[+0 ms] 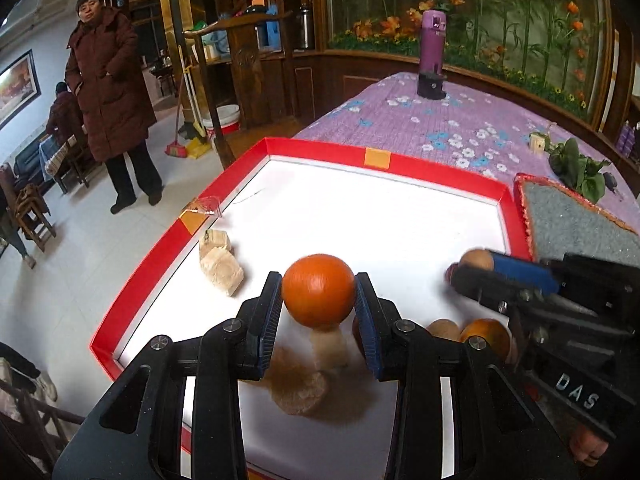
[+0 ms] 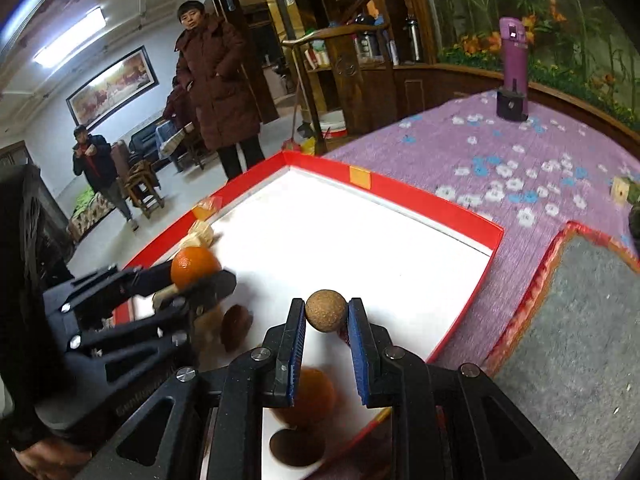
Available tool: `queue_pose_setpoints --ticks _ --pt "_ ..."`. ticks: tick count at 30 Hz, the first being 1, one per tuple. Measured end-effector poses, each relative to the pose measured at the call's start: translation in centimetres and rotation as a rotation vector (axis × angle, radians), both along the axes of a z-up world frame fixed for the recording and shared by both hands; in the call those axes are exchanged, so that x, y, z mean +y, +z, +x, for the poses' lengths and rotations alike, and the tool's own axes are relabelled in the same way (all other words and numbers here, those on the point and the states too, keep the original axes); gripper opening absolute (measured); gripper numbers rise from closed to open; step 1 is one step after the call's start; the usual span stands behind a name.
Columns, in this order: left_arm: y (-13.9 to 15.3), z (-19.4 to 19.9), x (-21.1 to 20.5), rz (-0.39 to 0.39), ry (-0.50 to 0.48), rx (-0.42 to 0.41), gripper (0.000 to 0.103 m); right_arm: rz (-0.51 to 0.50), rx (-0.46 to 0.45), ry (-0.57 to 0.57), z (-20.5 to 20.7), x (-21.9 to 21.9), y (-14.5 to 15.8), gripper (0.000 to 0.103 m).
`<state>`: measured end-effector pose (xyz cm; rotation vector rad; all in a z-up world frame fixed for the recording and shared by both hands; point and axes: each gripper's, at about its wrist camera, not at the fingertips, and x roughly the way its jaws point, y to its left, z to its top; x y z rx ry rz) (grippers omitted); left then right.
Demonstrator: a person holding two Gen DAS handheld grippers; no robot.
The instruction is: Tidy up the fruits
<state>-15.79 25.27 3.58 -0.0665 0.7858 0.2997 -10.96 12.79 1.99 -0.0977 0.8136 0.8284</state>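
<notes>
My left gripper (image 1: 318, 296) is shut on an orange (image 1: 318, 290) and holds it above the white floor of a red-rimmed tray (image 1: 320, 152). It also shows in the right wrist view (image 2: 200, 276), at the left, with the orange (image 2: 194, 266). My right gripper (image 2: 326, 314) is shut on a small brown round fruit (image 2: 326, 310) above the tray (image 2: 420, 196). In the left wrist view it enters from the right (image 1: 466, 270) with the brown fruit (image 1: 476, 260). Another orange (image 2: 312, 396) and brown fruits (image 1: 442, 329) lie in the tray below the grippers.
Two beige blocks (image 1: 220, 264) lie by the tray's left wall. A grey mat with a red edge (image 2: 580, 320) lies right of the tray on a purple flowered tablecloth (image 1: 440, 120). A purple bottle (image 1: 434, 52) stands at the far end. A person in a dark coat (image 1: 108, 92) stands left.
</notes>
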Motion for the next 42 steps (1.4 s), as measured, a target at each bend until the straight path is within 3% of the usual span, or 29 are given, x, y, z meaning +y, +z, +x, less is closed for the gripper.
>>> queue_pose_setpoints --ticks 4,8,10,12,18,21,27,30,32,42 --pt "0.5 -0.4 0.0 -0.005 0.016 -0.01 0.036 0.071 0.053 -0.007 0.6 -0.6 0.6 0.039" --pt "1.9 -1.4 -0.5 0.036 0.035 -0.06 0.036 0.094 0.024 -0.02 -0.1 -1.7 1.6 0.04" --pt "2.8 -1.8 -0.9 0.056 0.049 -0.086 0.046 0.108 0.017 -0.026 -0.5 -2.3 2.1 0.04" --pt "3.7 -2.4 -1.3 0.068 0.055 -0.115 0.049 0.119 0.011 -0.027 -1.1 -2.9 2.5 0.04" --pt "5.8 -3.8 -3.2 0.105 0.051 -0.158 0.051 0.155 -0.025 -0.034 -3.1 -4.9 4.0 0.04" --pt "6.9 -4.7 -4.3 0.12 0.054 -0.188 0.062 0.182 -0.045 -0.046 -4.0 -6.2 4.8 0.04" --pt "9.2 -7.1 -6.4 0.132 0.085 -0.256 0.064 0.227 -0.096 -0.082 -6.3 -9.2 6.3 0.04" --pt "9.9 -8.7 -7.6 0.166 0.114 -0.311 0.081 0.241 -0.13 -0.106 -7.8 -10.7 6.9 0.04" --pt "10.4 -9.6 -8.7 0.2 0.104 -0.34 0.081 0.249 -0.153 -0.123 -8.8 -11.8 7.2 0.04" --pt "12.0 -13.7 -12.1 0.224 0.023 -0.394 0.081 0.255 -0.231 -0.208 -13.7 -16.0 8.5 0.041"
